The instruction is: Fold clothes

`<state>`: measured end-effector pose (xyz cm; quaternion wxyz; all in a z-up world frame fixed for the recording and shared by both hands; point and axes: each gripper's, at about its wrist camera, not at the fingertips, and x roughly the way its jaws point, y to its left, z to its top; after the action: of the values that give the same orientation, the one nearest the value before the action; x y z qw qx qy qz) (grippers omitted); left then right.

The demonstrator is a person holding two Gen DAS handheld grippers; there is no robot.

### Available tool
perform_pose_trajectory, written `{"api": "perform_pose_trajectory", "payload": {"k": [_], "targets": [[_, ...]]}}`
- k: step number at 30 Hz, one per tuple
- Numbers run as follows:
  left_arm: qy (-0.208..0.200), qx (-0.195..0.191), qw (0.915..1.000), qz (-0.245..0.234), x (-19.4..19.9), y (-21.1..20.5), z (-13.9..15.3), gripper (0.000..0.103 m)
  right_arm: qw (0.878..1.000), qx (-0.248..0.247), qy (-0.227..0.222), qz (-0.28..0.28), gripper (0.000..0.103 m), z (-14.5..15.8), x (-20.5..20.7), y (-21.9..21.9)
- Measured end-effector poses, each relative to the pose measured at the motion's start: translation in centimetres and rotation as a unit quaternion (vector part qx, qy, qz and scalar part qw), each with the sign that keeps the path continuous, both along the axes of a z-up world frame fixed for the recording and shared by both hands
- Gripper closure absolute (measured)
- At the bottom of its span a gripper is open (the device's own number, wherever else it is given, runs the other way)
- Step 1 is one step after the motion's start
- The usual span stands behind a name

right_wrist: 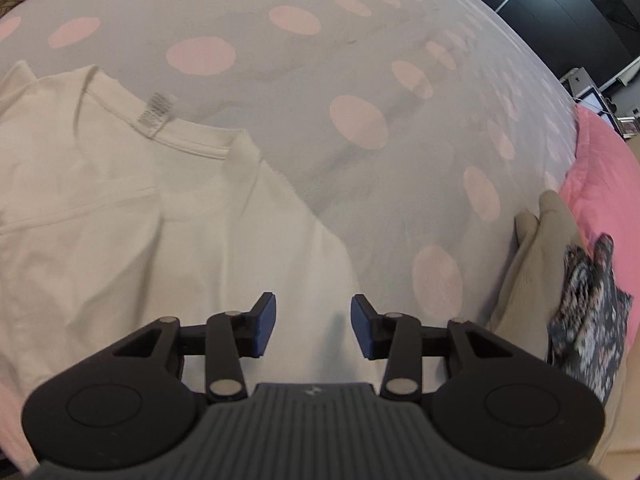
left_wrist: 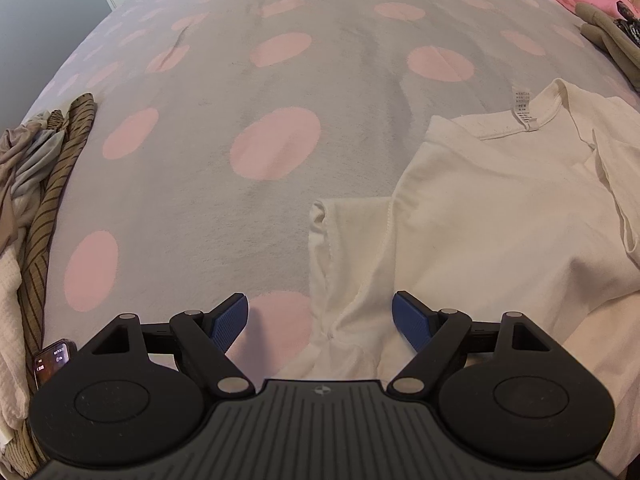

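A phone (left_wrist: 51, 362) lies at the edge of the grey, pink-dotted bedspread (left_wrist: 256, 92), with a pink pillow (right_wrist: 608, 184) beyond.

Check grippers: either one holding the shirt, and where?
Nothing held. Left gripper and right gripper are both open above the white shirt, pads clear of the cloth.

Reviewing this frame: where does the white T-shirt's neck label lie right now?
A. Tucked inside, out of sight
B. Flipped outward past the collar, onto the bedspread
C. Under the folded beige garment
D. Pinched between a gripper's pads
B: in both wrist views the neck label of the white T-shirt sticks out beyond the collar over the dotted bedspread, clear of both grippers.
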<state>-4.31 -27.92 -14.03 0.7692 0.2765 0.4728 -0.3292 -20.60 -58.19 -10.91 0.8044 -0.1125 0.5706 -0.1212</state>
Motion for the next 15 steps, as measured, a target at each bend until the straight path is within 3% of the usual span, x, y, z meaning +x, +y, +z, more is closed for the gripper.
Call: {"api": "perform_pose_trajectory", "payload": {"k": [10,15], "targets": [[0.026,-0.015,0.9995,-0.005,1.0,0.8,0.3,0.023,0.999,0.040,0.007,0.012,0.046,-3.7,4.6,-4.1],[0.013,-0.008,0.9997,-0.020,0.9,1.5,0.7,0.025,0.996,0.088,-0.006,-0.026,0.044,-4.3,4.3,-5.8]]}}
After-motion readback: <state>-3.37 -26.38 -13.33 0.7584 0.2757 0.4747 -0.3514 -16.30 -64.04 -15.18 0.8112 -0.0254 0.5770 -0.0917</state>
